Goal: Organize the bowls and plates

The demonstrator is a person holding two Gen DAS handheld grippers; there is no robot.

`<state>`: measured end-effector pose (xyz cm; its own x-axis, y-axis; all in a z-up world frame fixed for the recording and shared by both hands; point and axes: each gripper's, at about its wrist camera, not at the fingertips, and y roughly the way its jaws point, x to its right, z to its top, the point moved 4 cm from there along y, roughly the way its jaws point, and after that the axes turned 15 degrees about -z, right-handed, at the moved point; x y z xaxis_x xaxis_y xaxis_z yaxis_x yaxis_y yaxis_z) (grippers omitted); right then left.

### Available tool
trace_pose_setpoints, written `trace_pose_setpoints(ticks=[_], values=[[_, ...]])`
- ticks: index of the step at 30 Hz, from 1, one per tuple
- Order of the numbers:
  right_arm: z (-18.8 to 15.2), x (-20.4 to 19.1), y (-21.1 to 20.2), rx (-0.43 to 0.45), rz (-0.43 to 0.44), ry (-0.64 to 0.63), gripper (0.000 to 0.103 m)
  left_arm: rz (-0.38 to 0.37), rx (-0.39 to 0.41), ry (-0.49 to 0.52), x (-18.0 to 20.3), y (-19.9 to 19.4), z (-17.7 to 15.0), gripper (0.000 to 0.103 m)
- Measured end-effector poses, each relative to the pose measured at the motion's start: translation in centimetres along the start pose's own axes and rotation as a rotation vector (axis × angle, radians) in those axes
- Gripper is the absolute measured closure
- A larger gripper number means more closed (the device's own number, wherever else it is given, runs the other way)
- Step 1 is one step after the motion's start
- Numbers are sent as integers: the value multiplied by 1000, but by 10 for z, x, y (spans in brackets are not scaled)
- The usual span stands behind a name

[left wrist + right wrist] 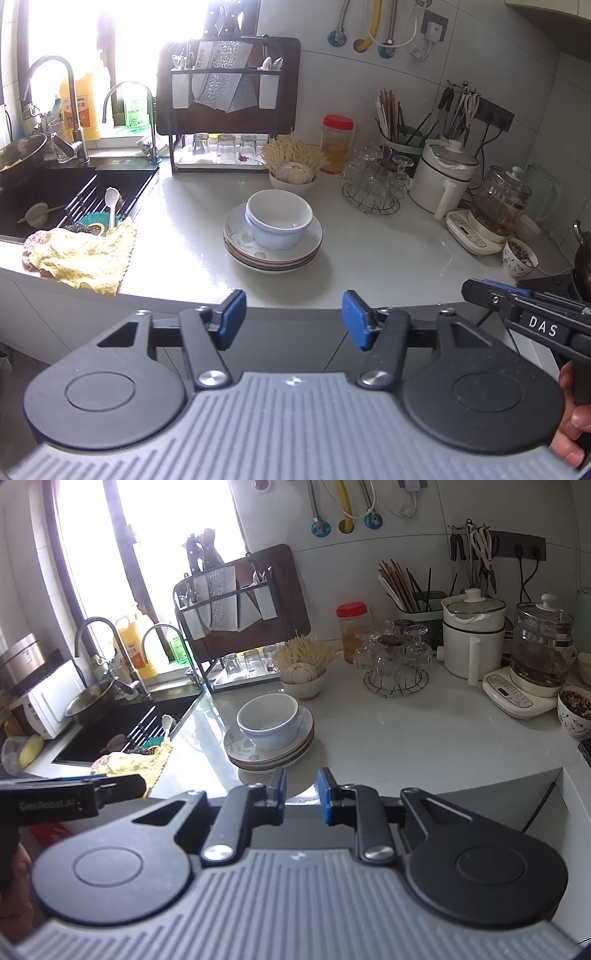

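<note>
So both claws are hanging back off the near edge of the bench (369,243), not touching anything. The left claw (293,319) is sitting wide open with nothing between its blue pads, and the right claw (302,795) is only open a narrow gap, also holding nothing.

Straight ahead of the left claw, well apart from it, the stack of plates (273,243) is sitting on the bench with the white bowls (279,221) nested on top, looks like two of them, one inside the other. From the right claw's side the same plates (269,744) are lying just past its tips and a bit to the left, with the bowls (267,716) on top.

Looks to me like the job is mostly done or close to it: plates are piled together, bowls are nested, all in one tidy tower. What's possibly left: there's a small patterned bowl (520,256) far off to the right of the left claw with something dark in it, and a little bowl (37,214) with chopsticks lying in the sink (66,184) way off to the left. Can't tell if those are counting as part of the task. The garlic bowl (293,177) is sitting behind the stack, probably staying put.
</note>
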<state>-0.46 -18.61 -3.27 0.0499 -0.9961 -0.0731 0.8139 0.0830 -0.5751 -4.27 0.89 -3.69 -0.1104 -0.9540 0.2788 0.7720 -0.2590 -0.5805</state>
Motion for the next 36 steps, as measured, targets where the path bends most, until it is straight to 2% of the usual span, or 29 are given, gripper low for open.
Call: trace_pose_setpoints(ticks=[1, 3, 5, 7, 9, 20, 26, 27, 28, 36], values=[[1, 1, 1, 2, 1, 0, 71, 7, -5, -9, -1, 1, 0, 30], [4, 3, 3, 9, -1, 3, 61, 6, -1, -25, -4, 3, 2, 24], [6, 6, 5, 14, -9, 0, 53, 12, 6, -37, -7, 5, 5, 14], [8, 8, 8, 16, -19, 4, 32, 27, 0, -24, -7, 8, 9, 10], [11, 10, 8, 25, -29, 0, 22, 35, 9, -21, -8, 8, 13, 6], [20, 14, 12, 29, -12, -8, 22, 40, 30, -28, -4, 9, 24, 2], [24, 15, 14, 39, -10, 6, 13, 62, 21, -5, -1, 9, 28, 2], [24, 16, 13, 44, -11, 9, 9, 65, 21, -6, -1, 10, 29, 2], [24, 16, 13, 49, -11, 12, 1, 67, 21, -10, -1, 10, 30, 2], [22, 16, 18, 32, -8, 33, 0, 73, 4, -12, -3, 12, 30, 2]])
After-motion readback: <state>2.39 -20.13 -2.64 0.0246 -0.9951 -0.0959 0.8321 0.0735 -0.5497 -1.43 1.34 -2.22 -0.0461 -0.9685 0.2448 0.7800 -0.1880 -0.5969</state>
